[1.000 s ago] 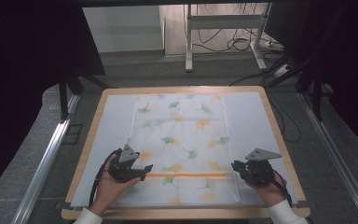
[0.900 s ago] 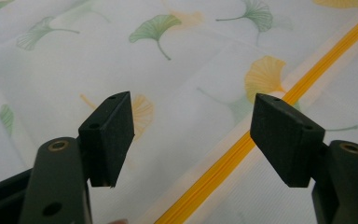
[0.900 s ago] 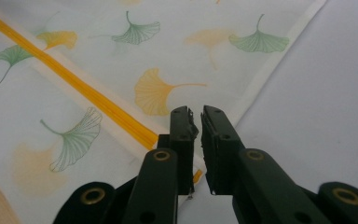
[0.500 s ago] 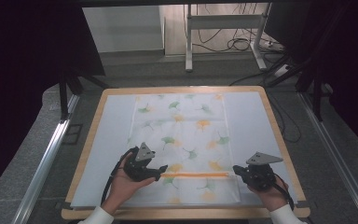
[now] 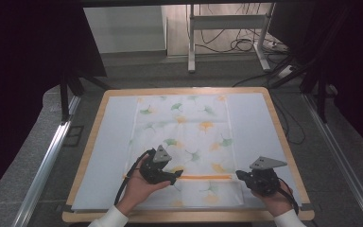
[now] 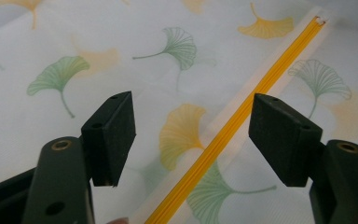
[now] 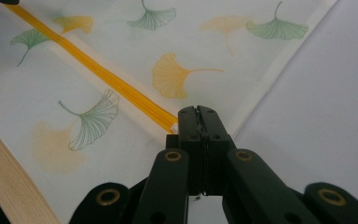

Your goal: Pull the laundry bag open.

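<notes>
leaf-print bag (image 5: pixel 184 142) flat on white mat (image 5: pixel 108 142), wooden table edge (image 5: pixel 90 137) around it. left gripper (image 6: pixel 191 140) jaws released, straddling orange zipper strip (image 6: pixel 233 126) without touching. right gripper (image 7: pixel 199 116) clenched at the strip's end; right gripper view shows the pinch, high view doesn't

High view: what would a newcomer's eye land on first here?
A white cloth printed with green and yellow leaves lies flat in the middle of the table. An orange strip crosses it near the front edge. The left gripper, jaws open, hovers over the strip, and the right gripper is shut at the strip's right end.
</notes>
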The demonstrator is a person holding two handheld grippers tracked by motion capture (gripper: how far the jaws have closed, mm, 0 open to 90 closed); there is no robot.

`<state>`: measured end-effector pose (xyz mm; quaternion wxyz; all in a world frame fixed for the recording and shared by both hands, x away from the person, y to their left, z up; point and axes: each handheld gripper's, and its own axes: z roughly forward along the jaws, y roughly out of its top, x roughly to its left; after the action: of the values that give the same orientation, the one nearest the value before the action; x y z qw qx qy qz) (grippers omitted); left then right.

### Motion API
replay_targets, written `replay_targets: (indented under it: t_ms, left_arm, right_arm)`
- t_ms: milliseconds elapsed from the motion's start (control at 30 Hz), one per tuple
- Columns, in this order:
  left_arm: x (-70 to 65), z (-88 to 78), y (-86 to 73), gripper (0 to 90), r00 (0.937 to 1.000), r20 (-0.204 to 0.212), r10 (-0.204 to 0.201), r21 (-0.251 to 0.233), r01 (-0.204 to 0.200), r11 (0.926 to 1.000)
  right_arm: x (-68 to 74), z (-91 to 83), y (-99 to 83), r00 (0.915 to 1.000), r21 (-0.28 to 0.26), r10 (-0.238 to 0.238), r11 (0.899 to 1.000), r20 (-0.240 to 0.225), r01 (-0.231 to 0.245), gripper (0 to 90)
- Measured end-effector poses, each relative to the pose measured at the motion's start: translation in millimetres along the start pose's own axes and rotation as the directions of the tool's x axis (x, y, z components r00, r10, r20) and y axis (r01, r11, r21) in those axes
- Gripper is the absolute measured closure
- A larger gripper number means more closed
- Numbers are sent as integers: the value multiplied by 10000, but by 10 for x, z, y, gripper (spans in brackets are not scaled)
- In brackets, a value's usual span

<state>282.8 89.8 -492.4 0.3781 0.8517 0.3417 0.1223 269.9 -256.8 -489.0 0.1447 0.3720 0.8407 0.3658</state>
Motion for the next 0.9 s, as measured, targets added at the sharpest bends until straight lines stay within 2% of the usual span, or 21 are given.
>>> replay_targets:
  t_ms: [200, 367, 500, 567, 733, 867, 900]
  left_arm:
    - [-32, 124, 79, 333, 9997, 246, 74, 106, -77, 9999]
    - [-107, 219, 145, 340, 9986, 390, 360, 209, -369, 9991]
    - [-193, 296, 209, 346, 9967, 578, 570, 188, -582, 9981]
    - [-224, 339, 245, 348, 9950, 710, 707, 236, -725, 9971]
    - [-304, 484, 342, 366, 9904, 1180, 724, 267, -761, 9967]
    - [-401, 585, 428, 371, 9865, 1402, 851, 217, -890, 9958]
    - [-424, 607, 449, 385, 9849, 1483, 893, 227, -937, 9953]
  right_arm:
    - [1, 49, -12, 10000, 274, -91, 9996, -38, 92, 886]
    - [21, 68, -16, 9999, 381, -158, 9991, -54, 160, 886]
    - [8, 48, -23, 10000, 369, -37, 9993, -63, 39, 886]
    - [6, 36, -30, 10000, 334, 31, 9994, -81, -28, 886]
    - [55, 25, -111, 9992, 538, 198, 9984, -337, -180, 886]
    - [120, 48, -178, 9983, 836, 130, 9965, -568, -82, 886]
    - [157, 76, -203, 9974, 1051, 2, 9944, -716, 73, 886]
